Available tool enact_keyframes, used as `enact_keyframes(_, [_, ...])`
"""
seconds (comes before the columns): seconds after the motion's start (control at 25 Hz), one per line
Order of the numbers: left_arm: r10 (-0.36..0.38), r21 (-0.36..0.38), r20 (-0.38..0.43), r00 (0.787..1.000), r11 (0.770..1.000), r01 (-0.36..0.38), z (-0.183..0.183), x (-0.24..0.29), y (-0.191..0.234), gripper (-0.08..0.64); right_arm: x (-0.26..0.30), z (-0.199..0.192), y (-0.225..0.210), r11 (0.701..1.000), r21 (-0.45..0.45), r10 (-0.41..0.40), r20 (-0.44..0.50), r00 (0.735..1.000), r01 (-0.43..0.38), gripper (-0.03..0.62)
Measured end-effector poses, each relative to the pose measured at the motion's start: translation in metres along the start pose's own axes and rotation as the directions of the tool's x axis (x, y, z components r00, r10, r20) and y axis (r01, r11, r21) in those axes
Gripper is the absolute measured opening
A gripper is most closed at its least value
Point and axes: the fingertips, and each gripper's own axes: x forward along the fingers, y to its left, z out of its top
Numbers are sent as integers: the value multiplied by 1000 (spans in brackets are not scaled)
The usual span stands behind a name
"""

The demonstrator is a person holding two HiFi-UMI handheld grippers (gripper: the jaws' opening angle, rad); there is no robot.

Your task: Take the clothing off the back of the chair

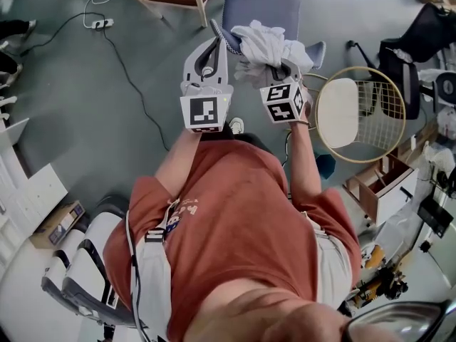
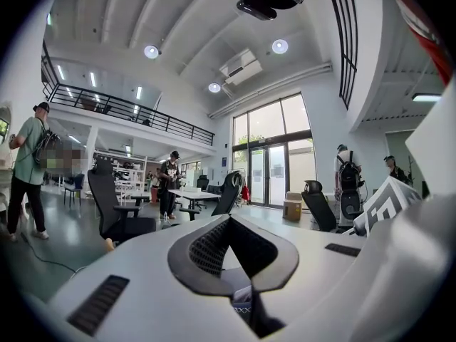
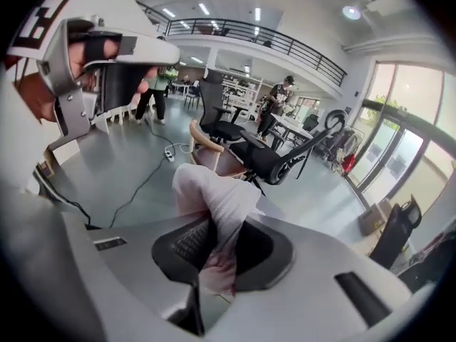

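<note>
Grey floor [image 1: 107, 120]; head view: chair [image 1: 260, 2] | right gripper view: claw [image 3: 214, 251] pinches clothing [image 3: 214, 198]

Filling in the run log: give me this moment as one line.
right gripper: shut on white clothing | left gripper: shut, empty

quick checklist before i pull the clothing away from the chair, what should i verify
1. right gripper pinching the clothing: ok, cloth sits between its closed pads.
2. left gripper free to help: ok, jaws together, nothing between them.
3. clothing clear of the chair: cannot tell, the bundle overlaps it in the head view.
4. floor cable clear of the clothing: ok, it lies off to the left.
</note>
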Motion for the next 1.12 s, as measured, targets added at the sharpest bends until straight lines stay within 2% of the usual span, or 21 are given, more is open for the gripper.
enact_keyframes(0.32, [1, 22, 34, 999, 1000, -2, 22, -21, -16, 14, -18, 3, -3, 990, 137, -22, 99, 995, 9, 54])
enact_keyframes(0.64, [21, 55, 70, 997, 998, -25, 44, -49, -32, 14, -63, 13, -14, 972, 235, -58, 232, 971, 2, 52])
enact_keyframes(0.96, [46, 72, 126, 991, 996, -56, 70, -81, -50, 14, -137, 36, -39, 965, 262, -135, 394, 909, 30, 52])
enact_keyframes(1.12, [62, 79, 159, 985, 994, -75, 86, -96, -57, 14, -178, 46, -52, 959, 282, -174, 467, 867, 41, 52])
